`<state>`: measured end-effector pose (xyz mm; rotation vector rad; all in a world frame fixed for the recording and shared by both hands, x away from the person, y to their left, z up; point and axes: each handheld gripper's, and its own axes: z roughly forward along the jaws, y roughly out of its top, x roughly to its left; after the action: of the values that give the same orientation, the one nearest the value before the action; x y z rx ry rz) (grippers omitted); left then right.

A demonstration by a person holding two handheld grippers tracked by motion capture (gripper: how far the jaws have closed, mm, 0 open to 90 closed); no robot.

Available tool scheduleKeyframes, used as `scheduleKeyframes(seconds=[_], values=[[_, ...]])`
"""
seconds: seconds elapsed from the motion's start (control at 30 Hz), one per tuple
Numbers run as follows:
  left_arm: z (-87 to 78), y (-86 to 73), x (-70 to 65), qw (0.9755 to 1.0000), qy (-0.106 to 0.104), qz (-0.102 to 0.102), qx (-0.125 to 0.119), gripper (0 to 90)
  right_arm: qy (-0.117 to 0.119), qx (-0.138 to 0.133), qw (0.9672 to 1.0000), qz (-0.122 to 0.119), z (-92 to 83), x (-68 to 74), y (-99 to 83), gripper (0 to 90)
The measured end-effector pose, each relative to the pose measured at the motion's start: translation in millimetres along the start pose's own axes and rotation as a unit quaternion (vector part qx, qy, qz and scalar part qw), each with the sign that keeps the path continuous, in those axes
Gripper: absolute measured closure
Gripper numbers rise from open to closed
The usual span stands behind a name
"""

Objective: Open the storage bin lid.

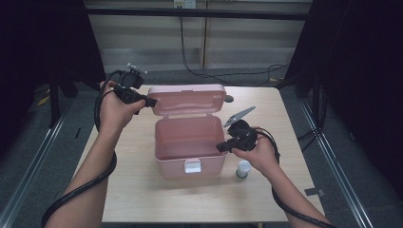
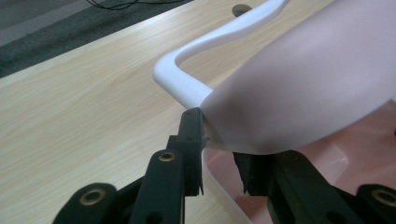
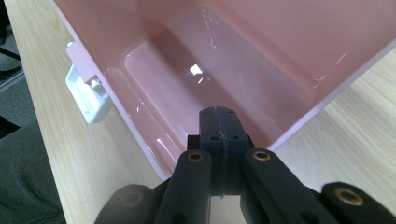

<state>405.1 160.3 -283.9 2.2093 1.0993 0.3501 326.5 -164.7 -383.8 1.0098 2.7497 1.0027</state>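
Two tongs at work: both sit at one pink box [image 1: 190, 137], largest thing first below.
Bench [image 1: 138, 190]: pale wood; bare room near the person and on the left, so both arms can swing freely.
Pink box: stands mid-bench, empty, white latch [image 1: 192, 166] facing the person.
Lid [image 1: 187, 99]: tipped up at the far side, white handle [image 2: 187, 84] behind it; probably held so it cannot drop.
Left tongs [image 1: 151, 101]: at the lid's left corner, jaws either side of its edge, pinching the lid as far as I can judge.
Right tongs [image 1: 220, 147]: pressed together, empty, poised over the box's right rim [image 3: 327, 100]; likely steadying or waiting.
Small white jar [image 1: 244, 168]: on the bench right of the box, just beside the right hand [image 1: 259, 152]; tight room there.
Edges: the thin lid rim could slip from the pinch.
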Motion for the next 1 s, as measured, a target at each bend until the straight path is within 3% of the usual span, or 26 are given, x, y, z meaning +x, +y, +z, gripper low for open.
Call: scheduleKeyframes(seconds=[0.83, 1.0], values=[[7.9, 15.7, 4.4, 0.9995, 0.022, -0.02, 0.005, 80.6, 0.015, 0.015, 0.9995, -0.021, 9.7, 12.2, -3.9, 90.0], [9.4, 20.2, 5.3, 0.9993, 0.024, -0.026, 0.015, 81.3, 0.015, 0.017, 0.9995, -0.023, 12.1, 13.4, -4.9, 90.0]])
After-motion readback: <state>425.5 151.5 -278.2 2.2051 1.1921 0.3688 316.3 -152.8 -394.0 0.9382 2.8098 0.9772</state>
